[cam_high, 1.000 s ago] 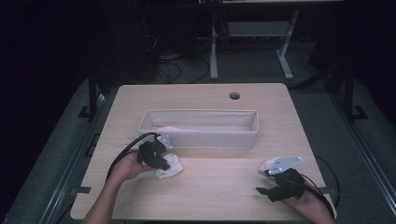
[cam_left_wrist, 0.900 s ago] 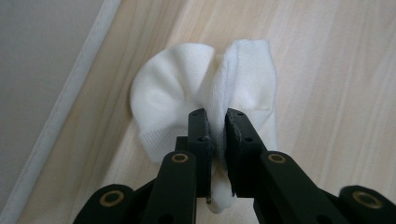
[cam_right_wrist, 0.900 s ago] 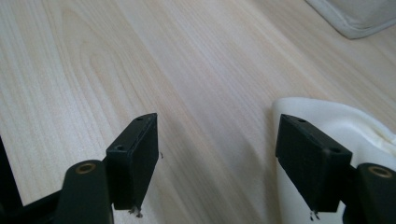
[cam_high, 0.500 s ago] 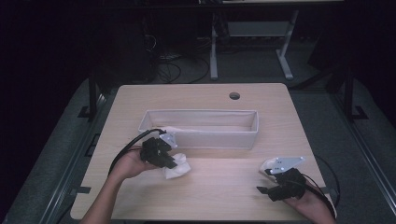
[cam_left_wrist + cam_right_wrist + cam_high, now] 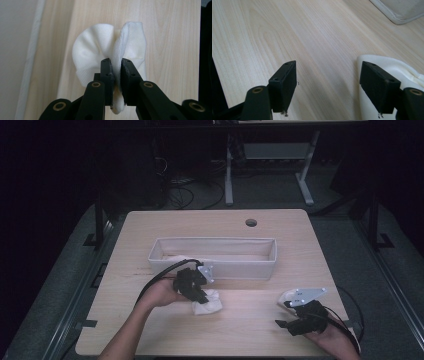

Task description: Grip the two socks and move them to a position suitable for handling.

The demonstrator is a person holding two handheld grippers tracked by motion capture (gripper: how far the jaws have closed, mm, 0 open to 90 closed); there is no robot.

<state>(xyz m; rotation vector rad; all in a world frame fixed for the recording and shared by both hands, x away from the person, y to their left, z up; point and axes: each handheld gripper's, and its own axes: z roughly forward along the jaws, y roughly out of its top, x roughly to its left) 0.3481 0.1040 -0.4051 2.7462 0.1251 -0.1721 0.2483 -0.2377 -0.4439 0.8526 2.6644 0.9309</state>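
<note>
Left gripper [image 5: 115, 67] pinches fold of white sock [image 5: 110, 50], jaws nearly closed on fabric, just near of long white fabric bin [image 5: 215, 265] on wooden table [image 5: 150, 330]. Right gripper [image 5: 328, 82] spread wide, holding nothing (pale cloth [image 5: 387, 67], possibly second sock, beside one jaw), near right.

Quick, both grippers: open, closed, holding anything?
Left gripper: closed on the white sock.
Right gripper: open, holding nothing; another white cloth lies by one of its fingers.
</note>
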